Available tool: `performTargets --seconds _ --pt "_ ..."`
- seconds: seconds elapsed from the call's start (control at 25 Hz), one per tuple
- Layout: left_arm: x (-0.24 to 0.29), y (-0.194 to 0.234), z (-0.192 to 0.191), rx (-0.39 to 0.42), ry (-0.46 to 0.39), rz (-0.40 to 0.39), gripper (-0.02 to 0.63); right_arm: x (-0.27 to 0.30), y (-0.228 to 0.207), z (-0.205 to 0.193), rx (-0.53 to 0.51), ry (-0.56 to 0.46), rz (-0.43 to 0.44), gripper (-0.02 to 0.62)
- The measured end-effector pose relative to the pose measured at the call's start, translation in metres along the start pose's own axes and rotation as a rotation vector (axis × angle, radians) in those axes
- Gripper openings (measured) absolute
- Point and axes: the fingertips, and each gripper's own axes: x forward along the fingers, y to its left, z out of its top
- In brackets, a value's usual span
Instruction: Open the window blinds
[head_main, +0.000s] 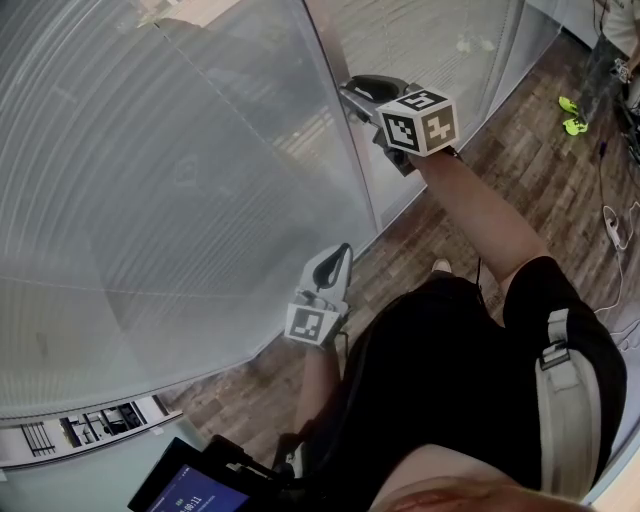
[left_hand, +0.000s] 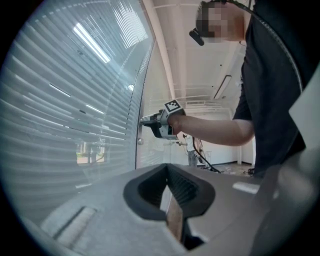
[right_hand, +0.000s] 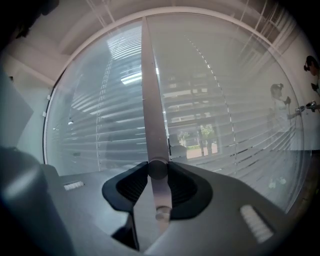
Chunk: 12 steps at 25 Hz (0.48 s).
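Observation:
The window blinds (head_main: 150, 200) hang behind glass, slats level, with daylight showing between them (right_hand: 210, 135). A grey frame post (head_main: 335, 130) divides the panes. My right gripper (head_main: 350, 92) reaches level to this post and is shut on a small round knob (right_hand: 157, 169) that sits between its black pads (right_hand: 132, 185). The left gripper view shows that gripper (left_hand: 144, 120) at the post from the side. My left gripper (head_main: 338, 258) is held lower, away from the glass, pointing along the window, shut with nothing in it (left_hand: 167, 172).
A second small knob (left_hand: 140, 142) sits on the post below the held one. Wooden floor (head_main: 520, 150) runs along the window. Another person (head_main: 612, 50) stands at the far right near cables (head_main: 612, 225). A device with a screen (head_main: 190, 490) is at the lower left.

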Motion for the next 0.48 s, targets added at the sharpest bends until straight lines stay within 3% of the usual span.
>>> performTargets --seconds 0.48 --pt "-0.0023 0.0007 -0.001 0.001 0.0 -0.001 0.003 0.0013 -0.0011 0.0001 -0.023 -0.012 -0.003 0.127"
